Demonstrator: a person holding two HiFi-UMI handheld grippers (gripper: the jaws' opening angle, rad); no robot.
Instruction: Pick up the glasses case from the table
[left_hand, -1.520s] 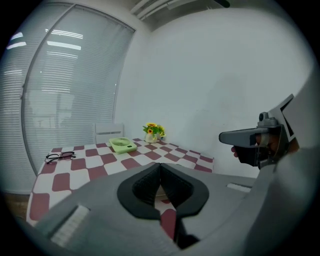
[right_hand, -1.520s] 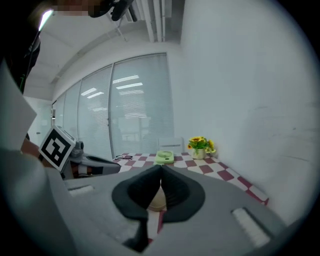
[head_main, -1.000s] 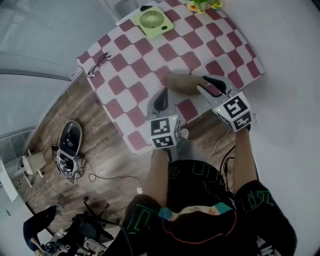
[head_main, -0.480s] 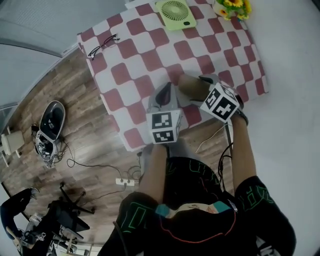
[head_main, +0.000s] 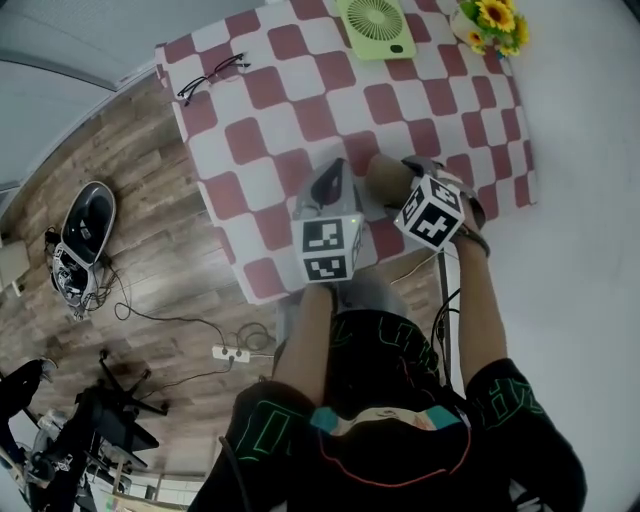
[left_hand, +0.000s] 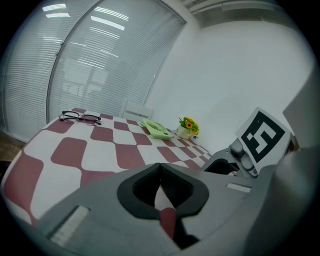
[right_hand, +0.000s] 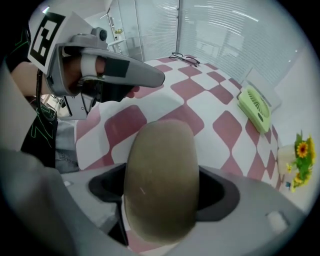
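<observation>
The glasses case (head_main: 378, 180), a tan oval, lies on the red-and-white checked tablecloth (head_main: 280, 100) near its front edge. My right gripper (head_main: 405, 178) points straight down over it. In the right gripper view the case (right_hand: 160, 170) stands between the jaws, which are opening wide; the pads (right_hand: 107, 187) sit beside its flanks and I see no squeeze. My left gripper (head_main: 335, 168) hovers just left of the case, its tips meeting with nothing between them (left_hand: 160, 167). From the right gripper view it shows as a grey beak (right_hand: 145, 76).
Black spectacles (head_main: 210, 78) lie at the far left corner of the cloth. A green fan (head_main: 375, 25) and a pot of yellow flowers (head_main: 490, 20) stand at the far edge. On the wooden floor are a round device (head_main: 80, 235), cables and a power strip (head_main: 232, 353).
My right gripper has swung from level to pointing down, dropped over the case, and its jaws have spread around it. My left gripper has sunk a little toward the cloth.
</observation>
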